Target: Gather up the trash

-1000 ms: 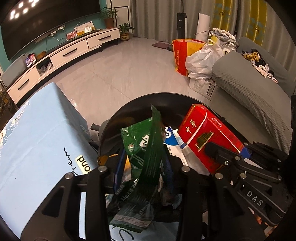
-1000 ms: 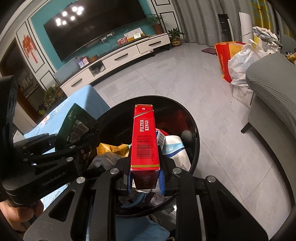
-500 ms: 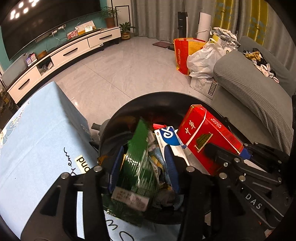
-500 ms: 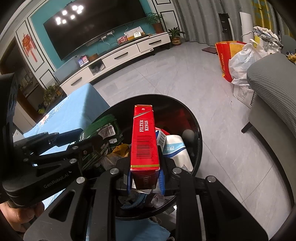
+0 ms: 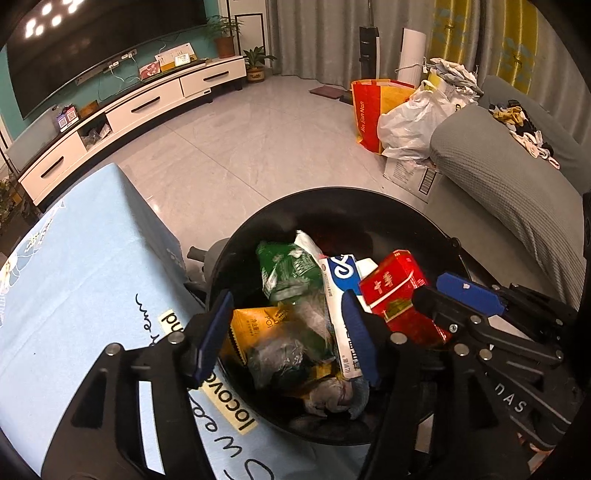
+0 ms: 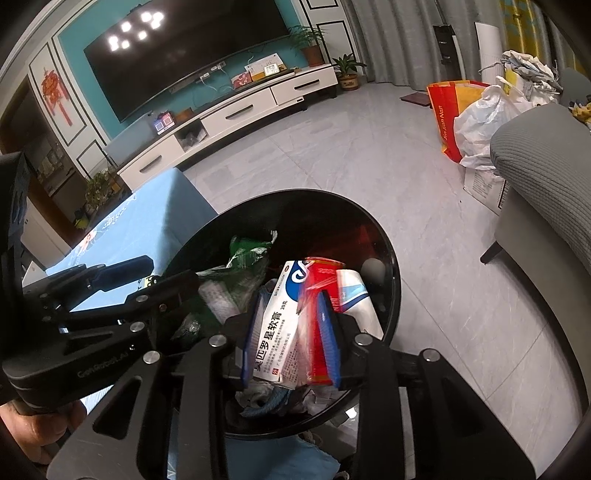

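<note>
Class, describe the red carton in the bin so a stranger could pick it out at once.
Find the round black bin beside the blue-covered table. Among the rubbish inside, look to the side nearer the grey sofa, right of the white-and-blue box. The red carton is the only bright red box there, with gold characters on its face; the green bag and yellow packet are soft.

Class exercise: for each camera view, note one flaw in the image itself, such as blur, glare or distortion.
Left wrist view: fisheye bends the TV cabinet into a curve, and ceiling lights glare off the television. Right wrist view: the red cigarette pack is smeared by motion blur between the opening right gripper; the corners fade to black.
</note>
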A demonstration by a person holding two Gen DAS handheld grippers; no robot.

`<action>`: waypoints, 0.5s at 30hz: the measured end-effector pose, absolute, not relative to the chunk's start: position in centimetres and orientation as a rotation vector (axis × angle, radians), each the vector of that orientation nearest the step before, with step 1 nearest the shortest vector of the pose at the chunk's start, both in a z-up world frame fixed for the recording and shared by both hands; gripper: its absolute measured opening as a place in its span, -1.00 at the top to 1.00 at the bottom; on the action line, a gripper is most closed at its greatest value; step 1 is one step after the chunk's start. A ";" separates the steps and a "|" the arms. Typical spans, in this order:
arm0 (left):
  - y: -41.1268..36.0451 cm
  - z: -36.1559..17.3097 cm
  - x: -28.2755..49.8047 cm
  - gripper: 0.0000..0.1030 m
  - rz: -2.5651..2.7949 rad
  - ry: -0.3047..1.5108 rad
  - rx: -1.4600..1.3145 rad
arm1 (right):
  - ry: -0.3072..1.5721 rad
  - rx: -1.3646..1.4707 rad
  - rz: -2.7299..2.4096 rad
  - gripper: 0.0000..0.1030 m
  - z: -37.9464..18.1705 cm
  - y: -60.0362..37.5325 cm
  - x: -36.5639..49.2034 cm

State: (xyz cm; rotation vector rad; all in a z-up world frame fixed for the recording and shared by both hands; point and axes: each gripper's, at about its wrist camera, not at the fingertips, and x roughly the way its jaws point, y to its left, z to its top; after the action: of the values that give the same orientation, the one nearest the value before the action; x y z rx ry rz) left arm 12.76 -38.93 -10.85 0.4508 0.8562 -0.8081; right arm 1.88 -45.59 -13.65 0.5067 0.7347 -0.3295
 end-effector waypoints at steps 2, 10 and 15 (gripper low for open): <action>-38.8 -10.7 12.7 -0.24 -0.805 0.853 0.449 | 0.735 0.507 -0.330 0.35 -13.6 -45.6 1.8; -38.6 -10.0 12.6 -0.45 -0.800 0.835 0.441 | 0.730 0.504 -0.336 0.30 -13.5 -45.8 1.5; -38.2 -9.5 12.3 -0.55 -0.795 0.825 0.435 | 0.725 0.505 -0.348 0.14 -13.1 -45.8 1.0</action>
State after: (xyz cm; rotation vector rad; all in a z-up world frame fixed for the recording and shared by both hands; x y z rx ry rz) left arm 12.32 -38.23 -9.49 0.4346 0.8248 -0.7950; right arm 1.02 -45.83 -13.13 0.5051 0.7254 -0.3477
